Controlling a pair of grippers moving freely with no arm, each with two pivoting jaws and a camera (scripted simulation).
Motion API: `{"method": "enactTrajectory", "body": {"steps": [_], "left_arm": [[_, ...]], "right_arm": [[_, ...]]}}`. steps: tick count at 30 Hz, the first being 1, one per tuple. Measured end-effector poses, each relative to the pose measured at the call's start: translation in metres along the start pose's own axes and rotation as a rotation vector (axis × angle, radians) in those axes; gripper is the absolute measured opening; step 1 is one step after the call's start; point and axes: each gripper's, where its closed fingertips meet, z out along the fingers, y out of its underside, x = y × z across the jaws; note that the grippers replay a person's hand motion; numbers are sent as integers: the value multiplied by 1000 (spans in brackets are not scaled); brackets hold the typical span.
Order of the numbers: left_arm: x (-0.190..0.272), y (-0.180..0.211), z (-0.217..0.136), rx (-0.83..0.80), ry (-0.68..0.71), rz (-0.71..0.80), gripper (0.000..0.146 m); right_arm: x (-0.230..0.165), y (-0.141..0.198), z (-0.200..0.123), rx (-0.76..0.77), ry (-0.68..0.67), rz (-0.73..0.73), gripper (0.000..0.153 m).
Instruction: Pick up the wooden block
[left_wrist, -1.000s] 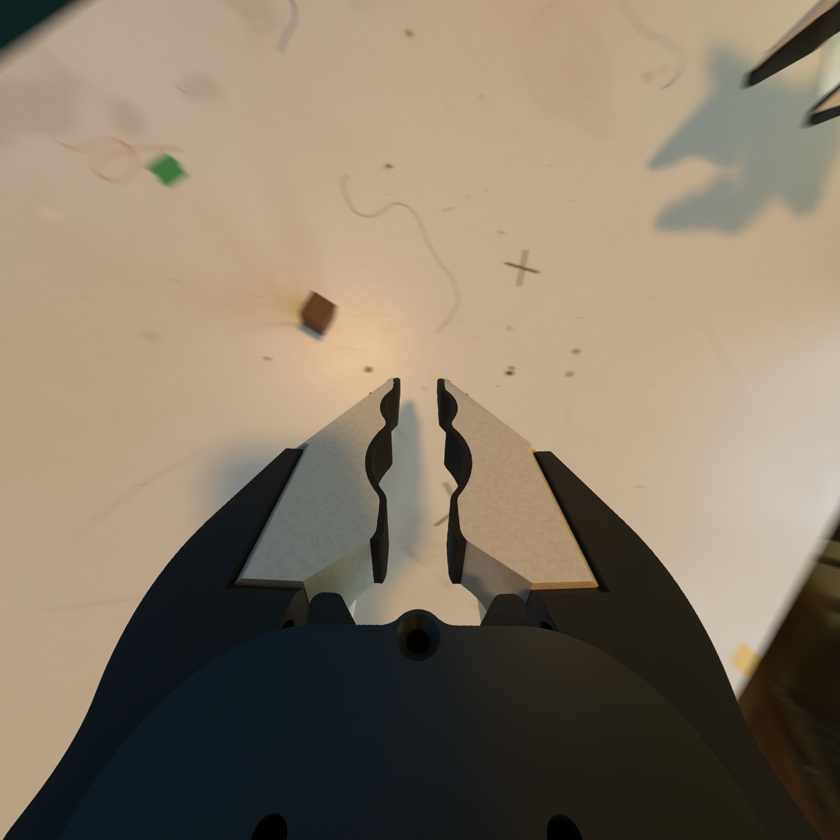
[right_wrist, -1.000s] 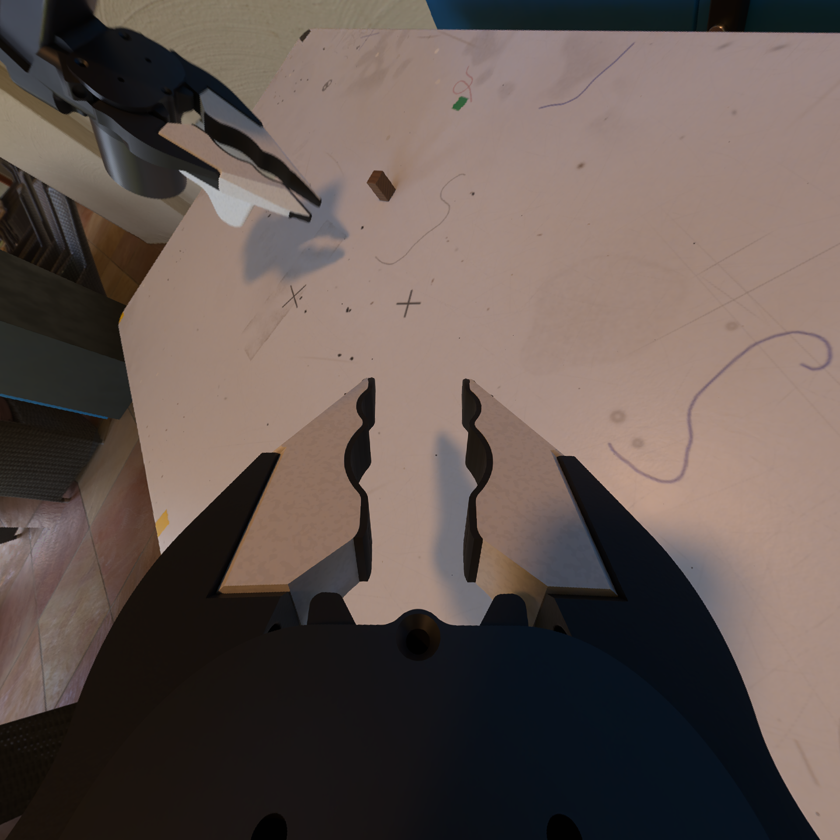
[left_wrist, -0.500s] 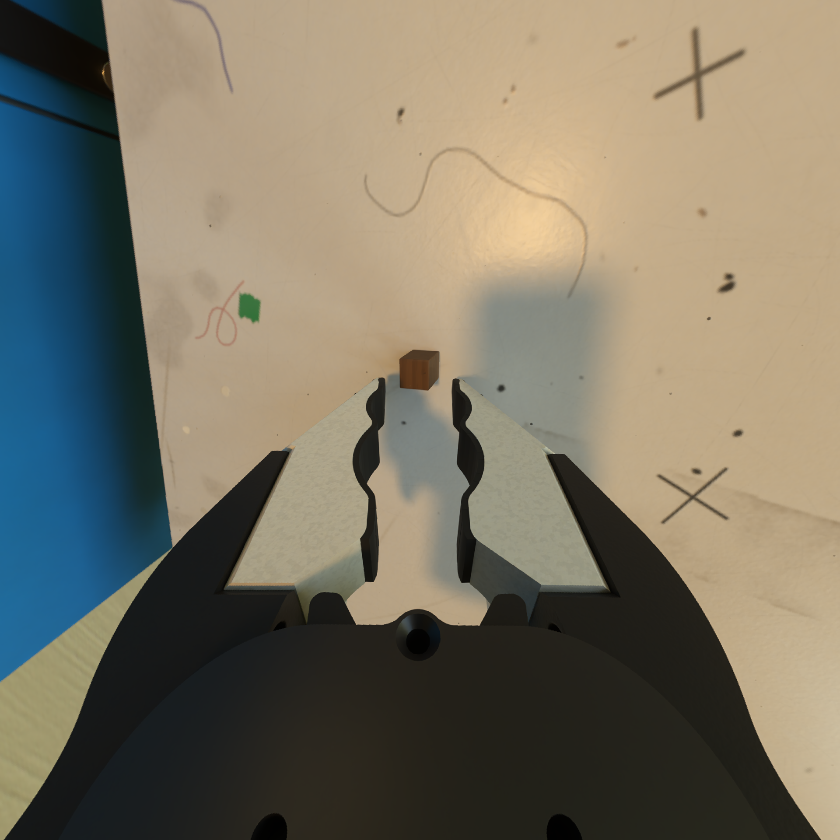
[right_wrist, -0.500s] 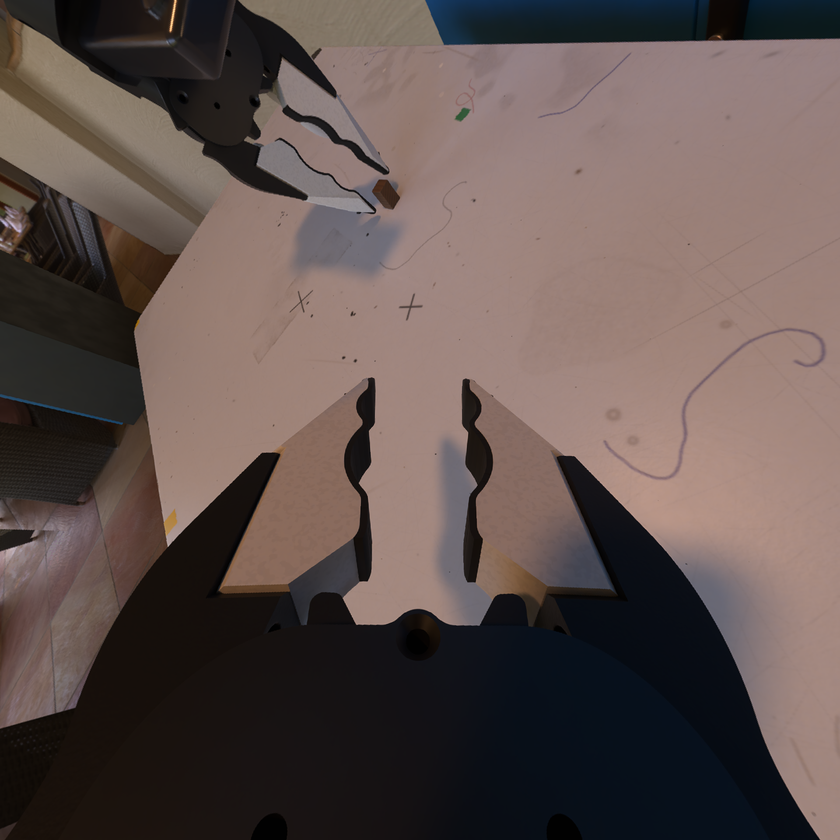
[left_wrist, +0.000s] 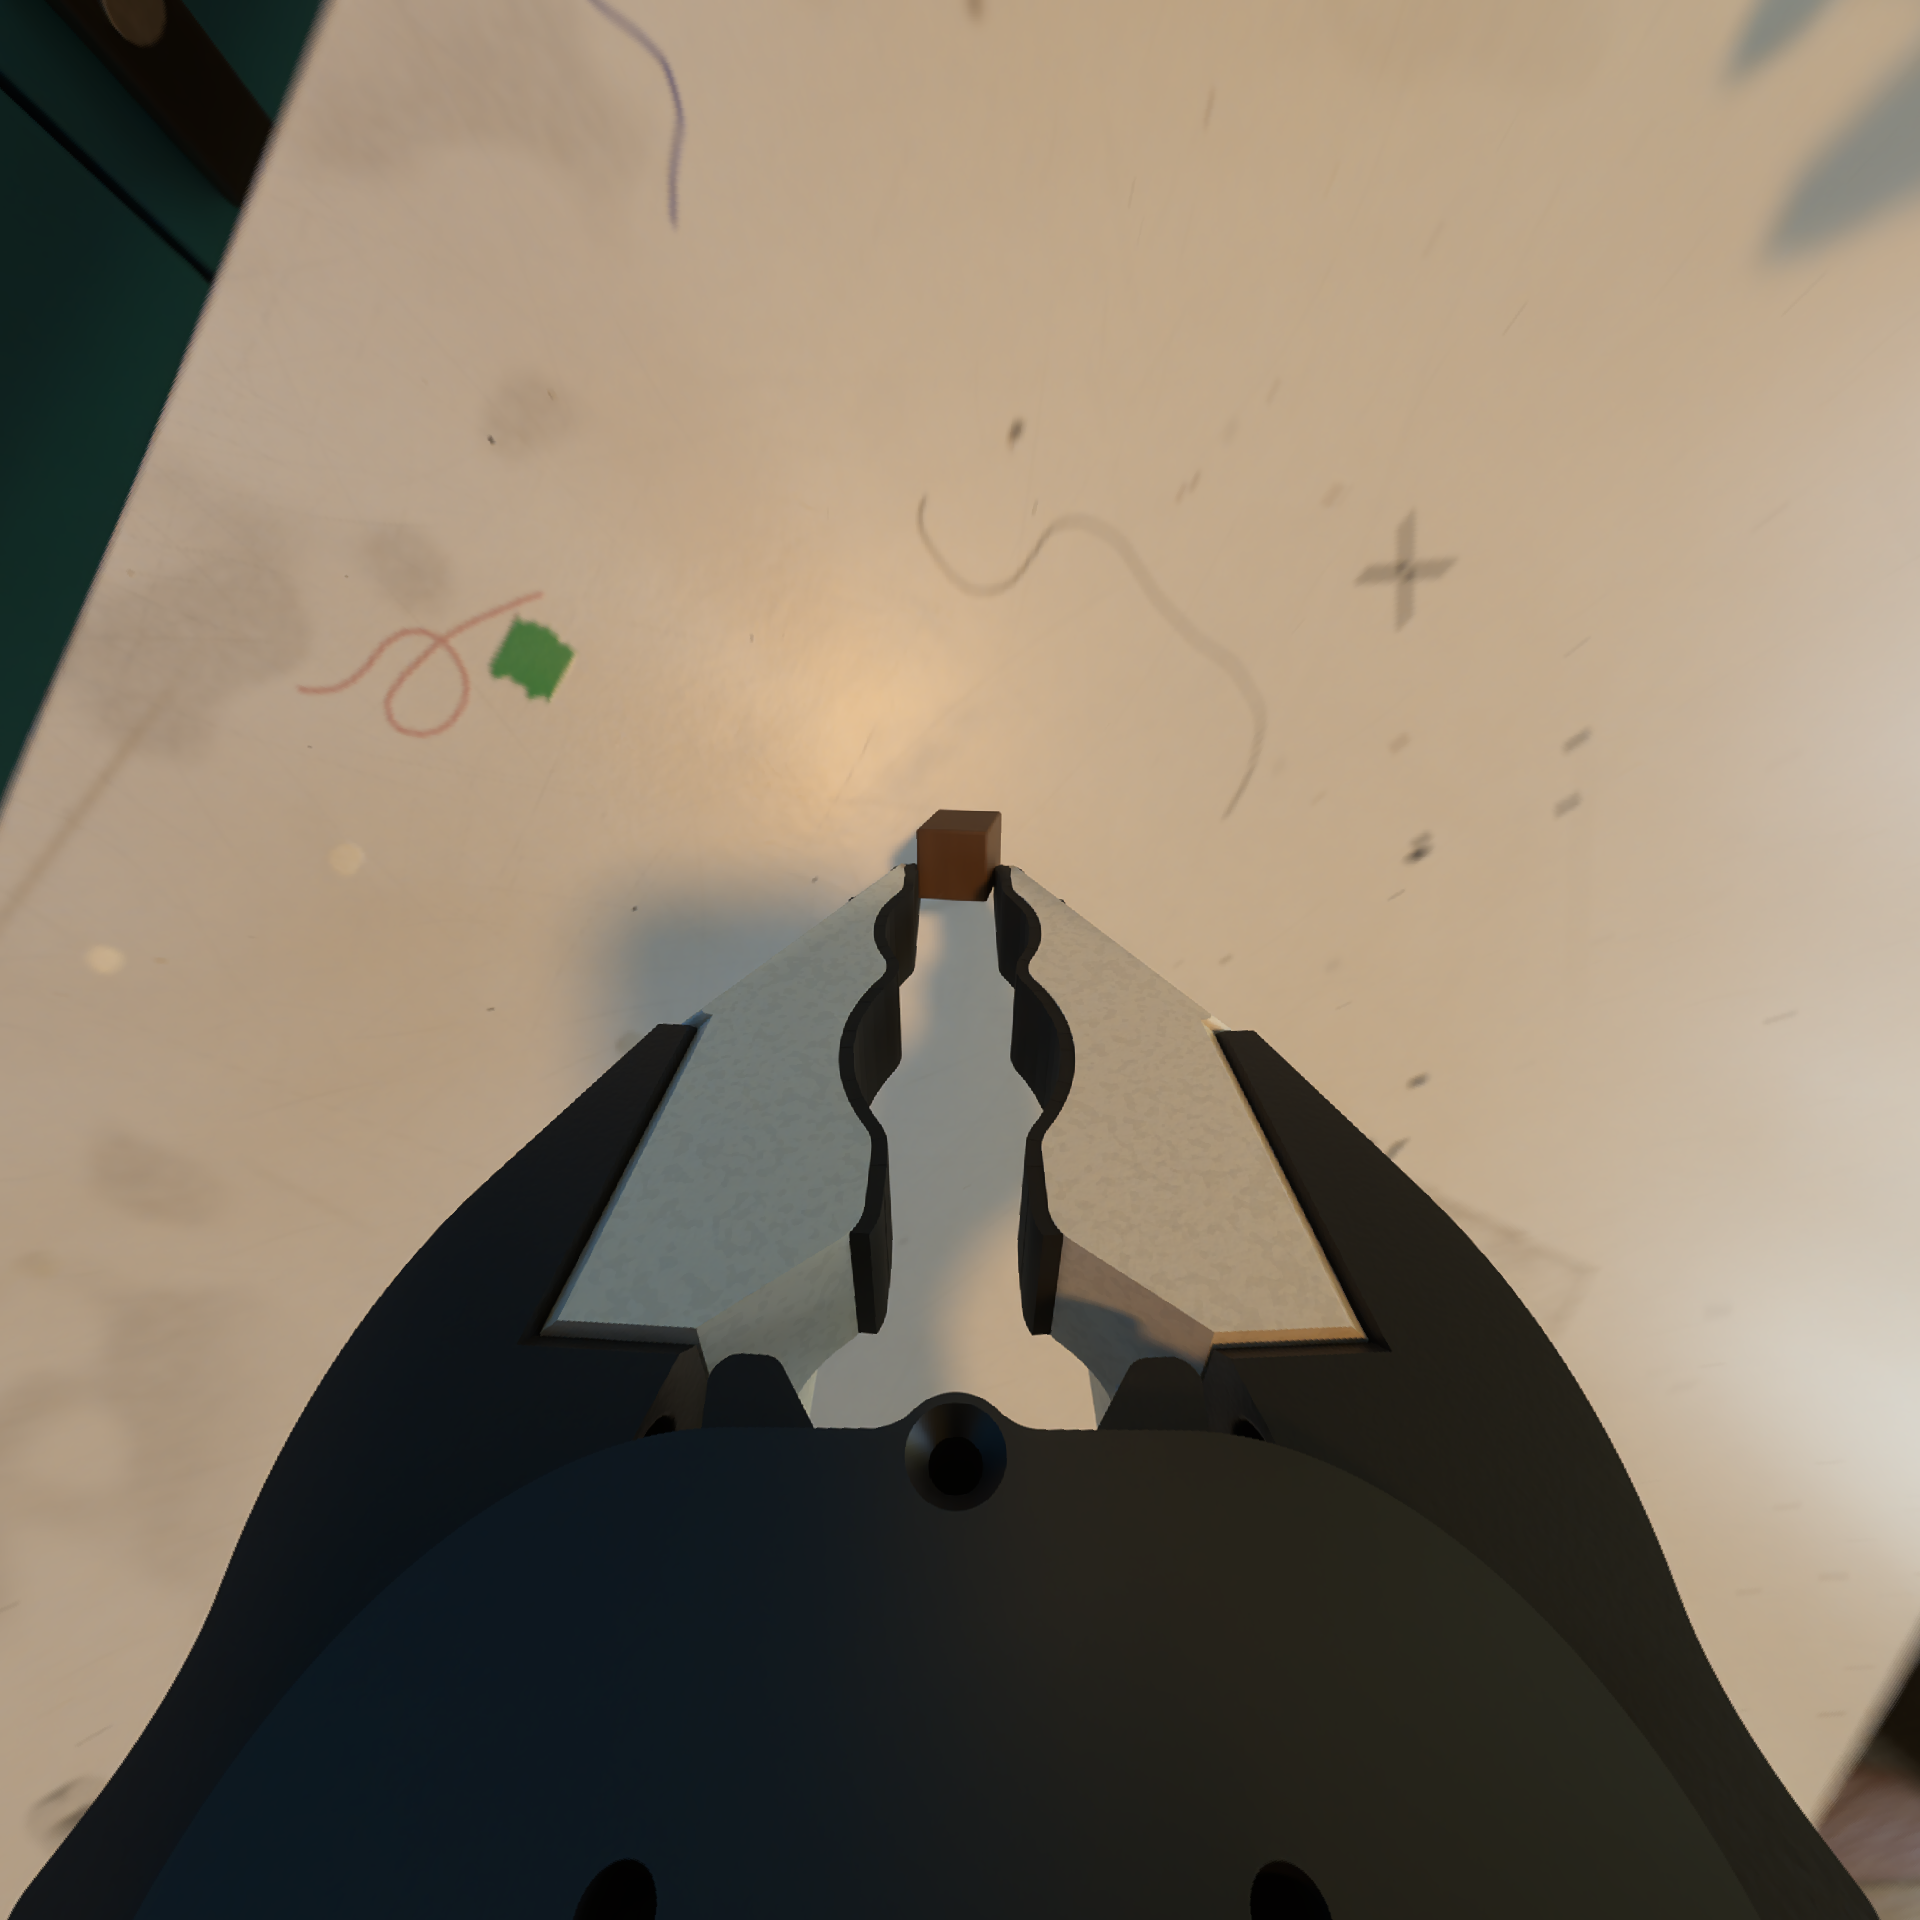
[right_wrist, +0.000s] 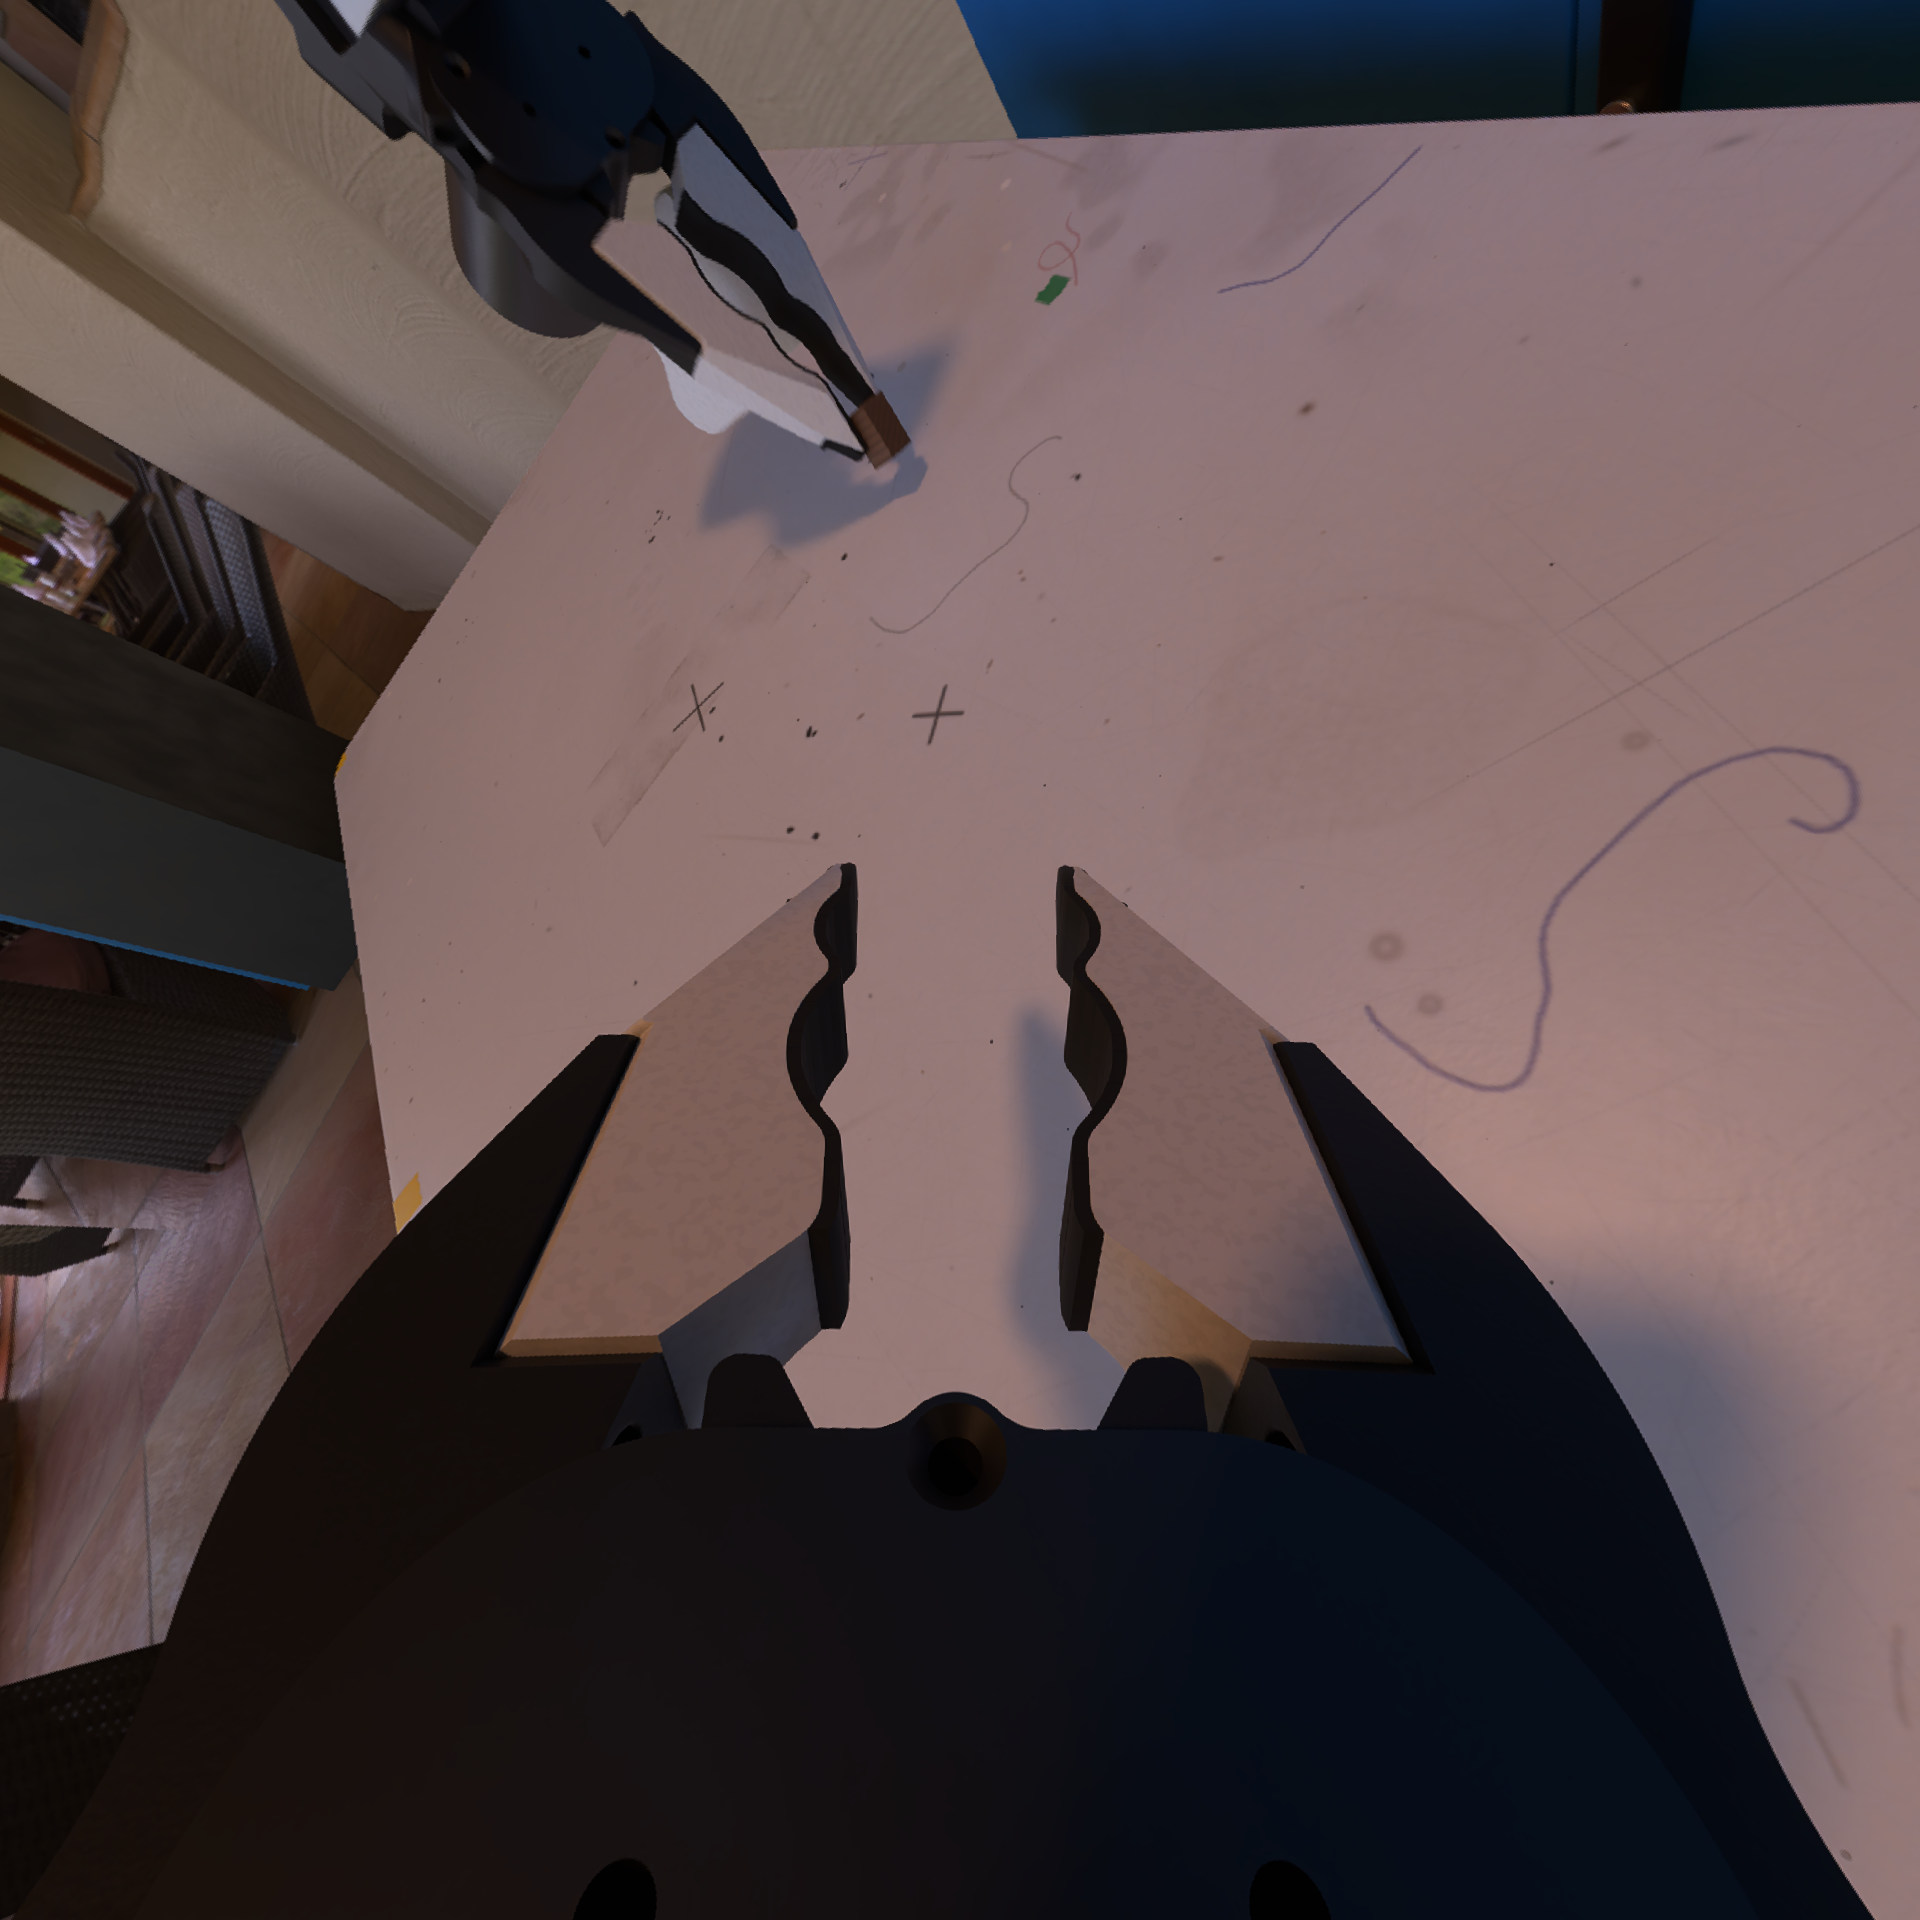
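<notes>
The small brown wooden block (left_wrist: 958, 852) sits at the very tips of my left gripper (left_wrist: 956, 885), whose jaws are closed on its two sides. The right wrist view shows the same grip from afar: the left gripper (right_wrist: 860, 426) tilts down over the table's far left part with the block (right_wrist: 885, 426) at its tips, close to the tabletop. I cannot tell if the block touches the table. My right gripper (right_wrist: 956, 873) is open and empty over the near middle of the table.
The pale tabletop (right_wrist: 1351, 623) bears pen scribbles, two crosses (right_wrist: 937, 715) and a small green patch (left_wrist: 531, 657) left of the block. The table's left edge (right_wrist: 353, 831) drops to a wooden floor with dark furniture (right_wrist: 156, 831). A blue cabinet (right_wrist: 1351, 52) stands beyond.
My left gripper moved forward around the block and its jaws closed on it. The view has turned and lifted somewhat. The right gripper has stayed open and nearly still.
</notes>
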Motion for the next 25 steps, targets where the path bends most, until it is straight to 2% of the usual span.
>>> {"method": "enactTrajectory", "body": {"steps": [2,5,7,10,13,17,21,25], "left_arm": [[8,-17,-14,150,135,-126,14],[25,-55,-56,478,410,-276,14],[35,-73,-83,647,532,-289,14],[56,-91,-104,751,641,-246,14],[79,-105,-110,791,741,-196,14],[108,-123,-111,818,847,-138,14],[140,-137,-105,770,927,-68,14],[161,-148,-97,696,969,-14,14]], "right_arm": [[1,-1,-1,4,-1,3,38],[4,-8,-5,34,16,-7,38],[5,-20,-12,73,42,-37,38],[-4,-46,-22,147,51,-127,38],[-23,-72,-24,173,47,-278,37],[-58,-100,-15,194,-42,-426,33],[-77,-114,0,159,-75,-583,32],[-88,-117,6,123,-117,-678,28]]}}
